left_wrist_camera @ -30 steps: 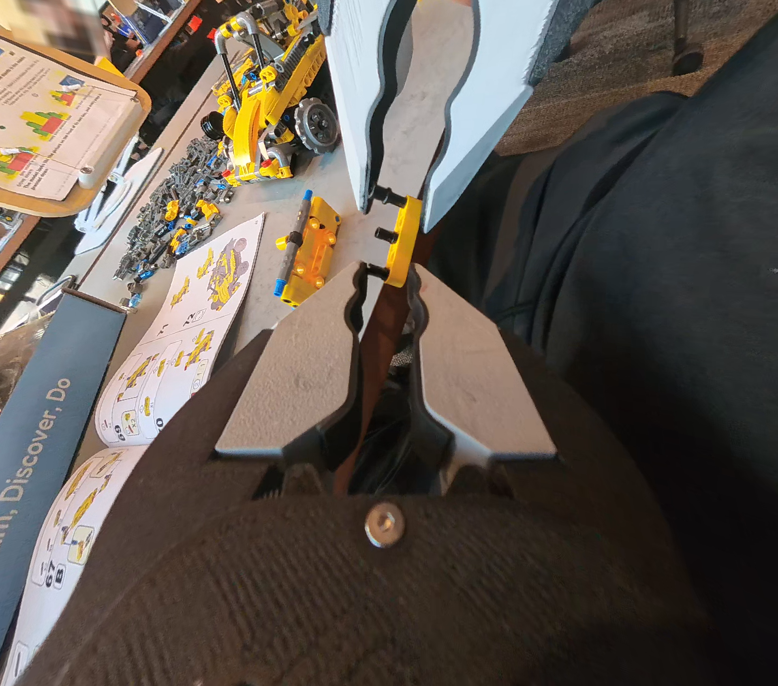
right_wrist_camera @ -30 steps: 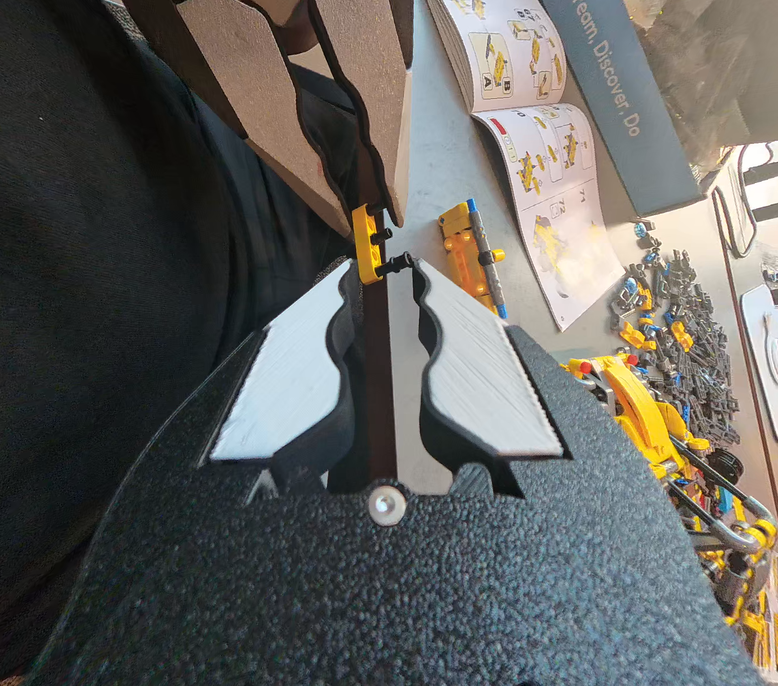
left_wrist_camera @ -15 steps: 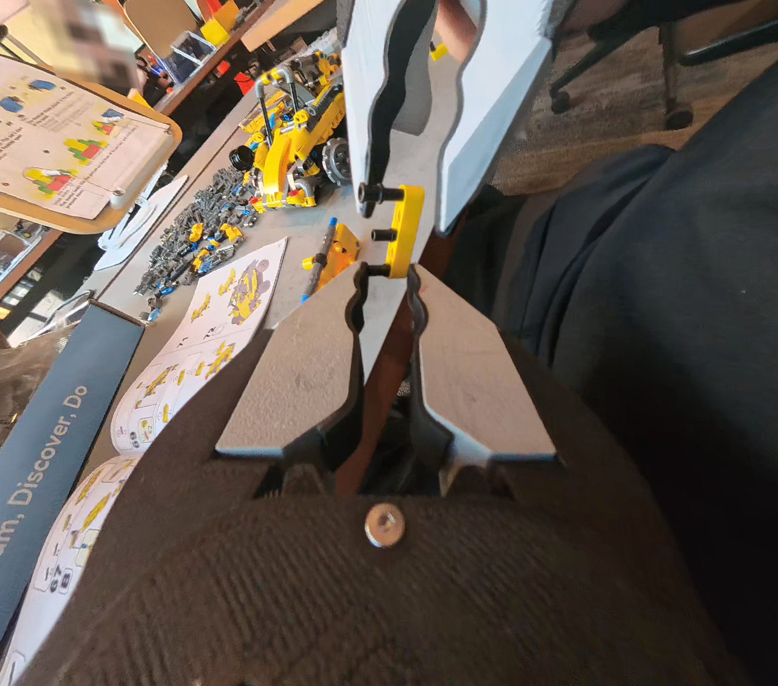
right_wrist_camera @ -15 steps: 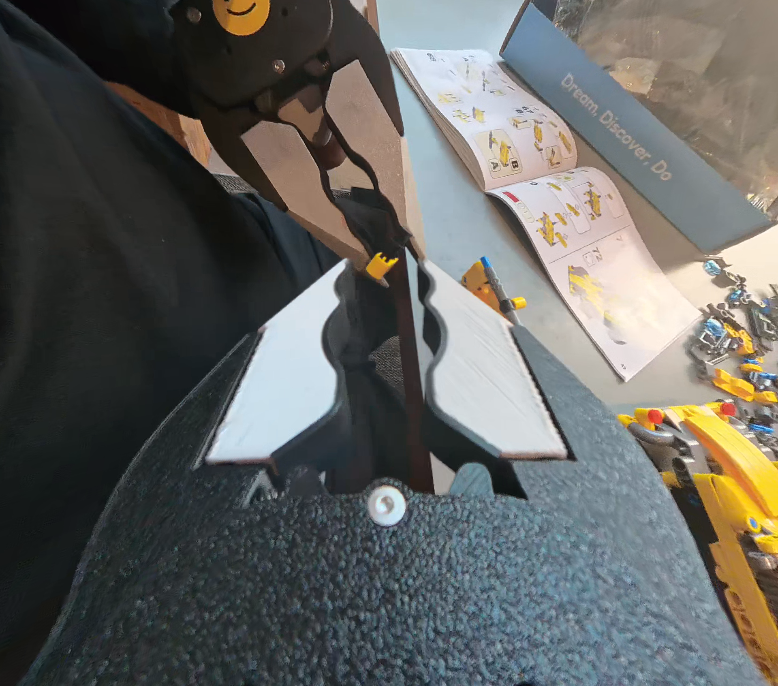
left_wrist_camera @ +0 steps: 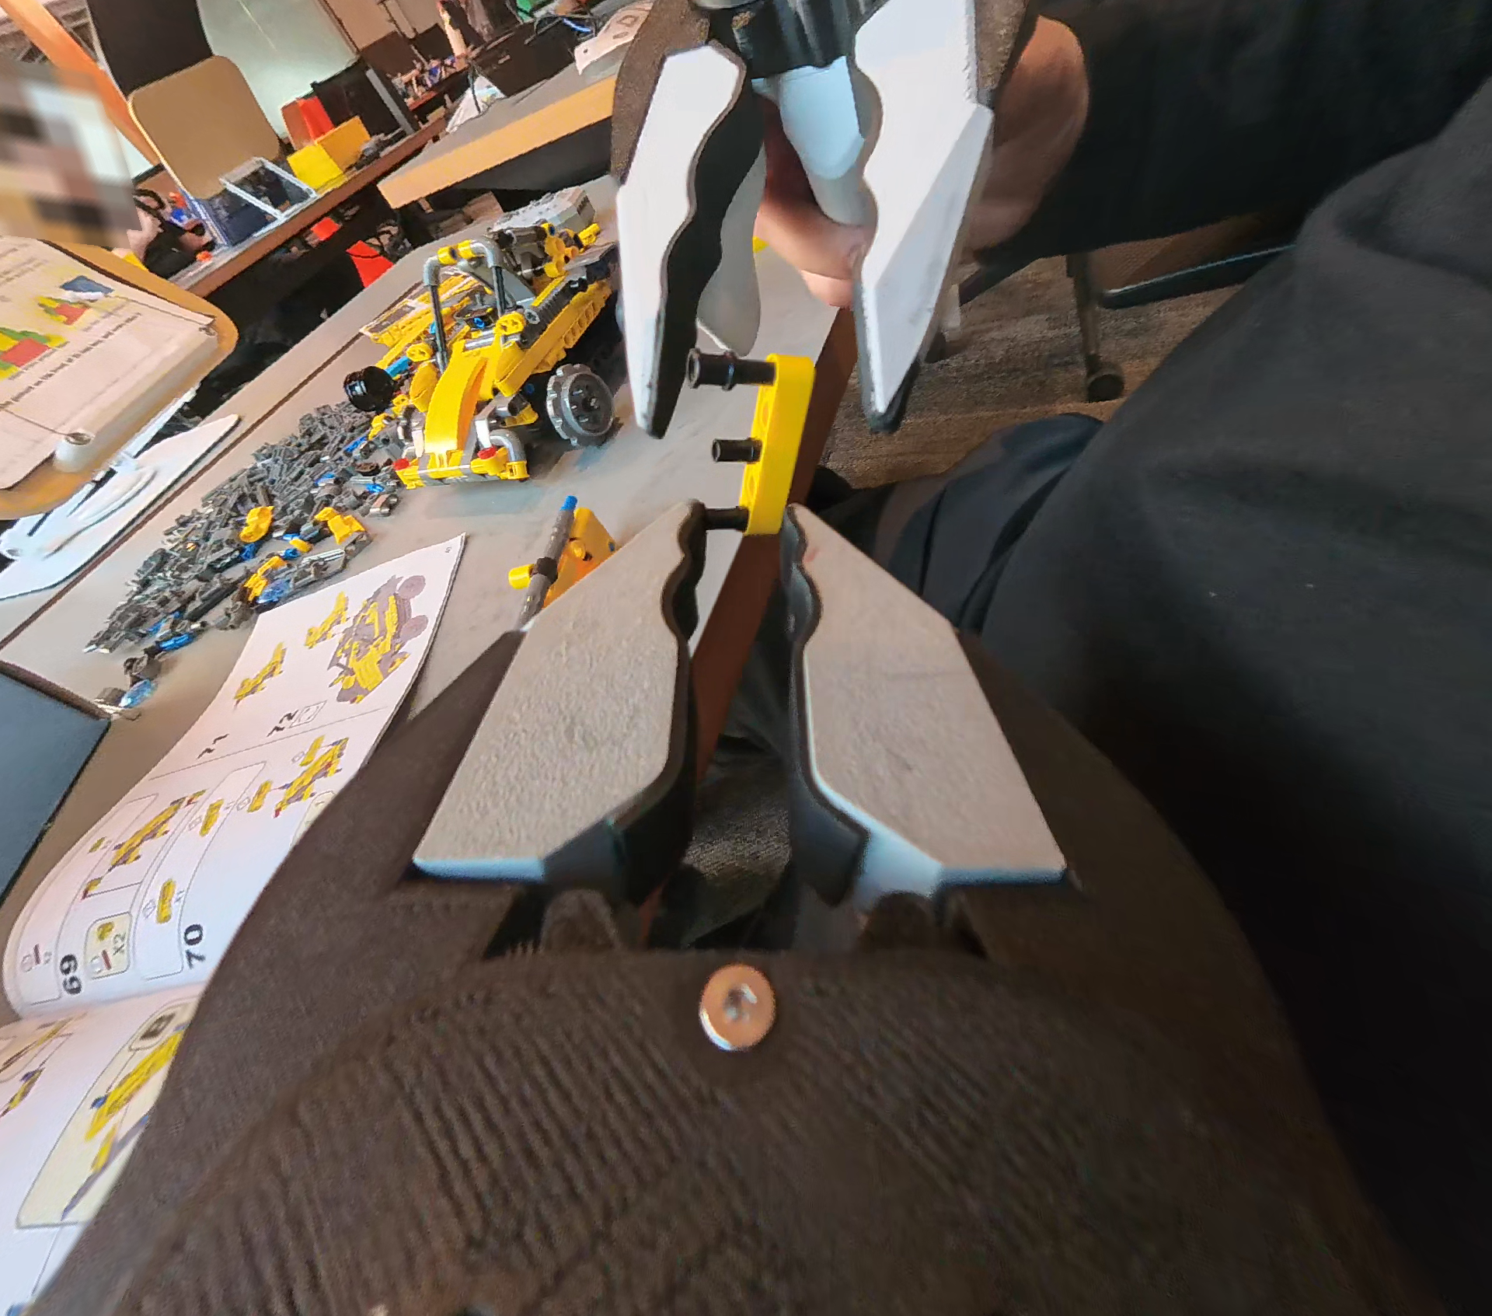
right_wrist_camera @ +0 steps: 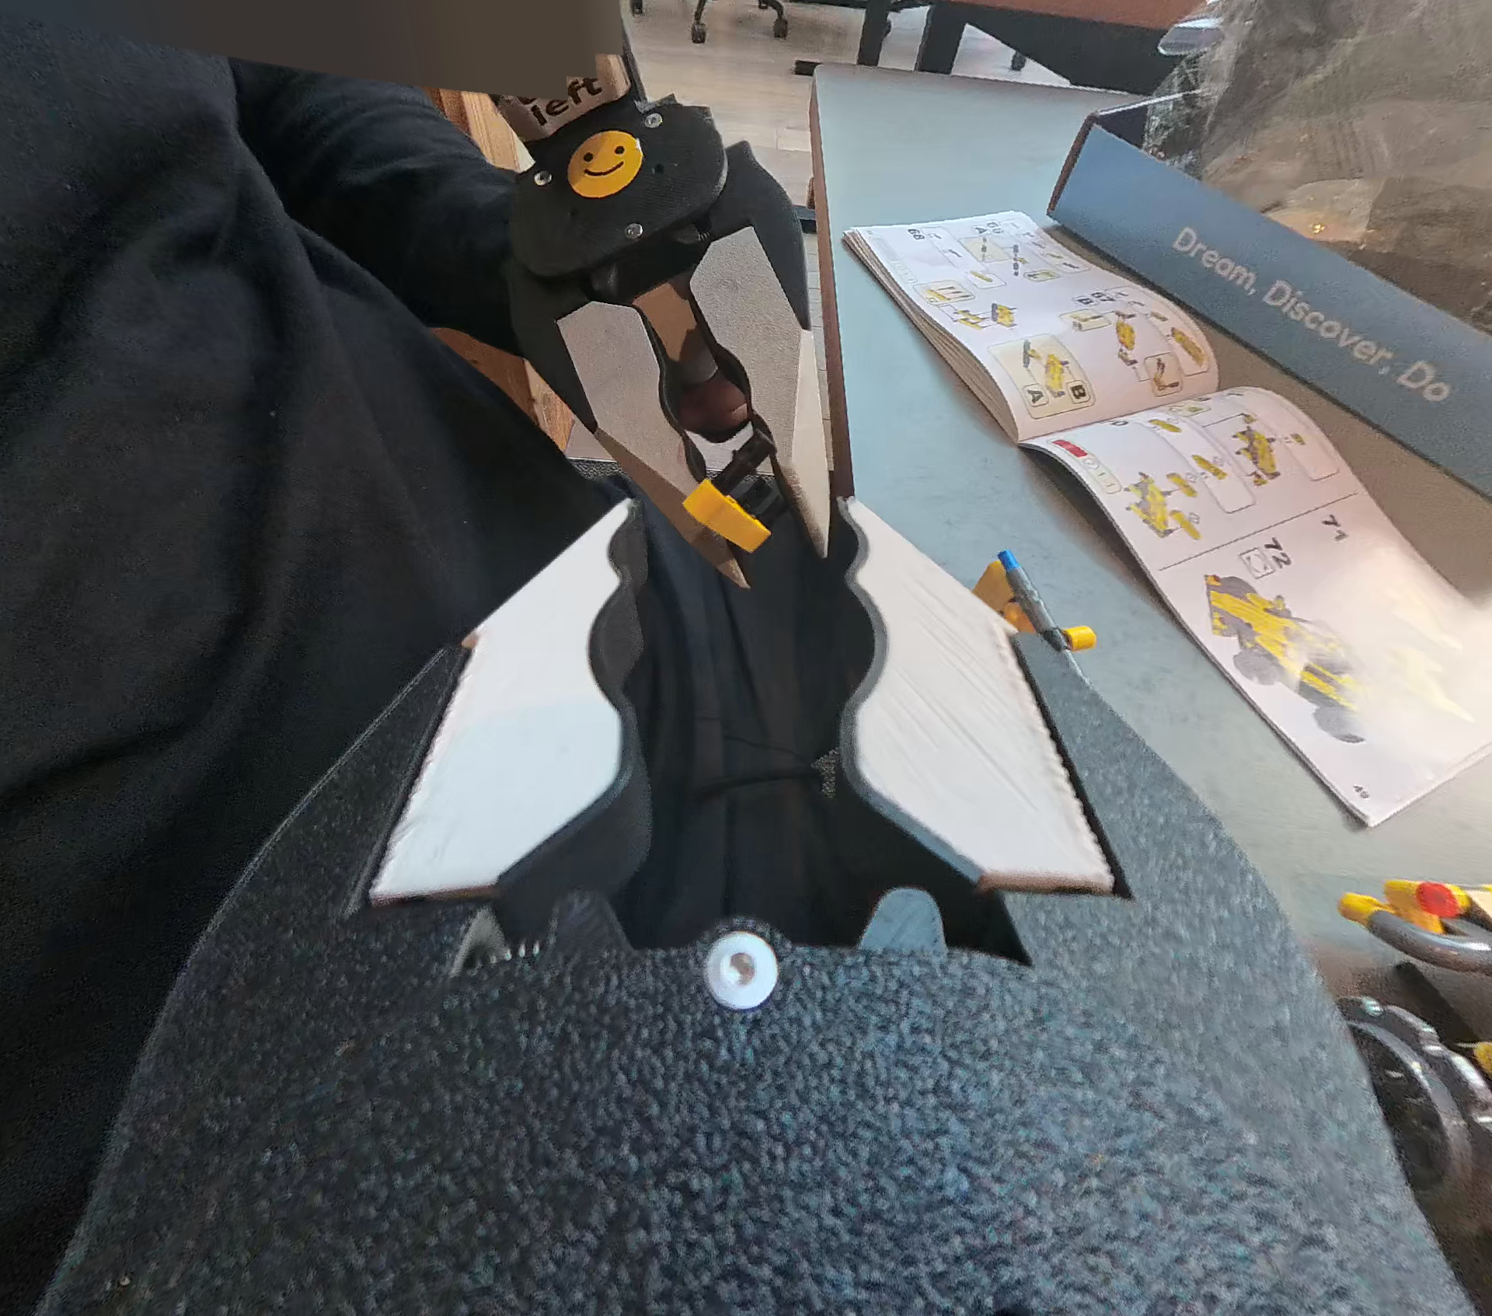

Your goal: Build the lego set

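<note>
Left gripper (left_wrist_camera: 739, 522): fingers pinched together on the lower end of a yellow beam (left_wrist_camera: 777, 441), held over the person's lap just off the table (left_wrist_camera: 525, 518) edge.
Yellow beam: upright, three black pins (left_wrist_camera: 725, 370) jutting sideways toward the table.
Right gripper (left_wrist_camera: 767, 417): pointing down from above, fingers spread wide and empty; one fingertip just beside the top pin, whether touching I cannot tell.
Hand (left_wrist_camera: 815, 219): curled round the right gripper's handle, dark sleeve behind.
On the table: open instruction booklet (right_wrist_camera: 1211, 470), small yellow assembly (left_wrist_camera: 569, 550), yellow model vehicle (left_wrist_camera: 492, 381), heap of loose parts (left_wrist_camera: 242, 550).
</note>
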{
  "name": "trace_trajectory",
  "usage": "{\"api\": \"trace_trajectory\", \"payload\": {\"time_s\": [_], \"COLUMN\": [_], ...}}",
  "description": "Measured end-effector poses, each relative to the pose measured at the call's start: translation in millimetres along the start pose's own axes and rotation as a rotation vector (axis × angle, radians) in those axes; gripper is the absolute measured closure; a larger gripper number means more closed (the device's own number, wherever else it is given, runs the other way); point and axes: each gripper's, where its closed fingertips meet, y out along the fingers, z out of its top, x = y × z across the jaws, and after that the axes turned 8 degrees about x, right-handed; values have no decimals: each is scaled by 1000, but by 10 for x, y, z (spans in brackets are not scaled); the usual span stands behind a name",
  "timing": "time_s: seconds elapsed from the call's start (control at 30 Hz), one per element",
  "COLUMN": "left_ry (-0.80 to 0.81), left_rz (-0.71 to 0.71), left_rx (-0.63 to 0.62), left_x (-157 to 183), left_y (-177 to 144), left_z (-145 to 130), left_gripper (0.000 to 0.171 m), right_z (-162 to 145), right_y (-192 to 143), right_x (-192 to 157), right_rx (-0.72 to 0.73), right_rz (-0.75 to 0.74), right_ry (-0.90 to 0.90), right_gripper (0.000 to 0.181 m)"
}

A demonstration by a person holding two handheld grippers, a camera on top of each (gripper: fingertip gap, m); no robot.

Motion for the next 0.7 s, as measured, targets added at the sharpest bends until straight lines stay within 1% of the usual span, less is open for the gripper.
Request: {"api": "trace_trajectory", "payload": {"time_s": [0.13,0.43,0.67,0.7], "left_ry": [-49,-110,-200,-213], "left_rz": [-58,-128,-215,-227], "left_rx": [35,103,141,144], "left_x": [80,178,276,292], "left_y": [0,-10,-26,-27], "left_z": [52,168,220,228], "left_gripper": [156,156,156,156], "right_z": [49,54,166,169], "right_y": [-4,35,7,12], "right_x": [2,-84,-165,-195], "right_rx": [14,16,42,44], "right_rz": [-12,13,35,52], "right_ry": [-48,-103,-156,-153], "right_gripper": [141,144,144,147]}}
